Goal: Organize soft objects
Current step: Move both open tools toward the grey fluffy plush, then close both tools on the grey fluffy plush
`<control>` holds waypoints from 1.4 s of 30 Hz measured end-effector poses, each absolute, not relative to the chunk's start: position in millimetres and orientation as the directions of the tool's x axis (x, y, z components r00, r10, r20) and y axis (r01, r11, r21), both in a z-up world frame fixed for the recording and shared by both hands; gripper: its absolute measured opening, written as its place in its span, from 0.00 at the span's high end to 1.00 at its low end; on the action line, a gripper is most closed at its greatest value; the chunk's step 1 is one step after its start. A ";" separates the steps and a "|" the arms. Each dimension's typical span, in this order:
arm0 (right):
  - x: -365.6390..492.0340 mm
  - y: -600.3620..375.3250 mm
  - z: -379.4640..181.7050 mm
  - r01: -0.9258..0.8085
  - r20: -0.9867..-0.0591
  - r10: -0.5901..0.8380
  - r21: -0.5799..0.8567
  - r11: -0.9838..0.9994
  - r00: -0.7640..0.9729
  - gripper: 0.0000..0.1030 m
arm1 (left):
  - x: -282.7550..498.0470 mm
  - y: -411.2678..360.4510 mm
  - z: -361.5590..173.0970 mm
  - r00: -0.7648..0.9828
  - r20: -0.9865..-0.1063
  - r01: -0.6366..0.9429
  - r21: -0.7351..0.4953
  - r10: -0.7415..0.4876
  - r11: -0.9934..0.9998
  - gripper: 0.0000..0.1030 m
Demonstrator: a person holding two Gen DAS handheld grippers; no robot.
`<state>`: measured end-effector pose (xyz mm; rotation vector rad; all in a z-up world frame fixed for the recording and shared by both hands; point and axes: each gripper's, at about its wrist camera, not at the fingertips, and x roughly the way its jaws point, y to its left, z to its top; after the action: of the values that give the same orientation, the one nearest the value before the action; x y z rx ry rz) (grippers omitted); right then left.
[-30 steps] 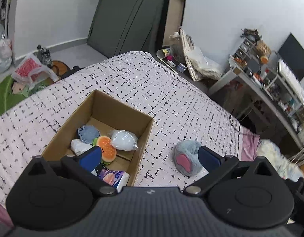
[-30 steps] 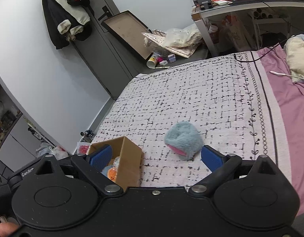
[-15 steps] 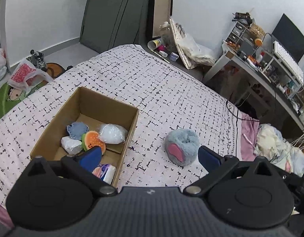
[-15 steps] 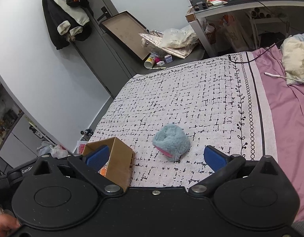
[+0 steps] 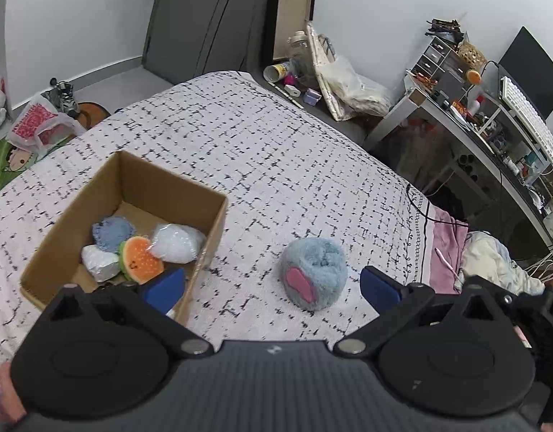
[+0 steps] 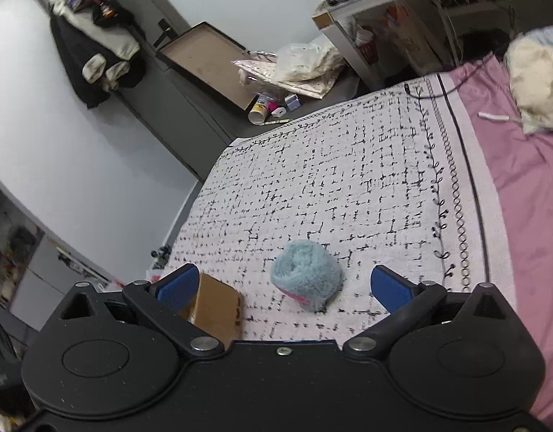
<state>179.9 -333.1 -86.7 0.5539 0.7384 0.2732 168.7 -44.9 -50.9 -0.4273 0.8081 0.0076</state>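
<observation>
A fluffy grey-blue plush ball with a pink patch (image 5: 314, 271) lies on the patterned bedspread, right of an open cardboard box (image 5: 211, 216). The box holds a blue plush (image 5: 112, 232), an orange burger-like plush (image 5: 139, 259), a white bagged item (image 5: 177, 243) and a white lump (image 5: 98, 266). My left gripper (image 5: 272, 288) is open and empty, just short of the ball. My right gripper (image 6: 283, 288) is open and empty; the ball (image 6: 305, 273) lies between its fingertips but farther ahead, with the box corner (image 6: 215, 309) to the left.
The black-and-white bedspread (image 5: 276, 151) covers the bed, with a pink sheet (image 6: 528, 198) and a cream bundle (image 6: 539, 82) at the right. A cluttered desk (image 5: 492, 115), bags and a framed board stand beyond the bed. A cable (image 5: 420, 212) lies at the bedspread edge.
Both grippers have shifted left and pulled back a little. The plush ball now sits more centred between each pair of fingers. Both stay open.
</observation>
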 end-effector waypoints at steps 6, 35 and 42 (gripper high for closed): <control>201.5 -328.1 -101.9 -0.024 -0.582 0.447 0.591 0.806 0.680 0.10 | 187.7 -58.1 -58.3 0.698 -0.695 -0.144 -0.375 -0.175 0.916 0.03; 288.4 -350.2 -208.5 0.191 -0.624 0.542 0.736 0.649 0.563 0.50 | 292.3 -106.6 -153.6 0.591 -0.770 -0.192 -0.423 -0.240 0.885 0.55; 296.0 -346.0 -215.7 0.185 -0.627 0.555 0.737 0.650 0.547 0.50 | 299.7 -100.9 -161.6 0.592 -0.774 -0.238 -0.433 -0.224 0.869 0.57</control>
<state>296.0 -346.0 -215.7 0.8662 0.9959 0.2550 299.7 -100.9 -161.6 -0.5375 0.9500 0.0090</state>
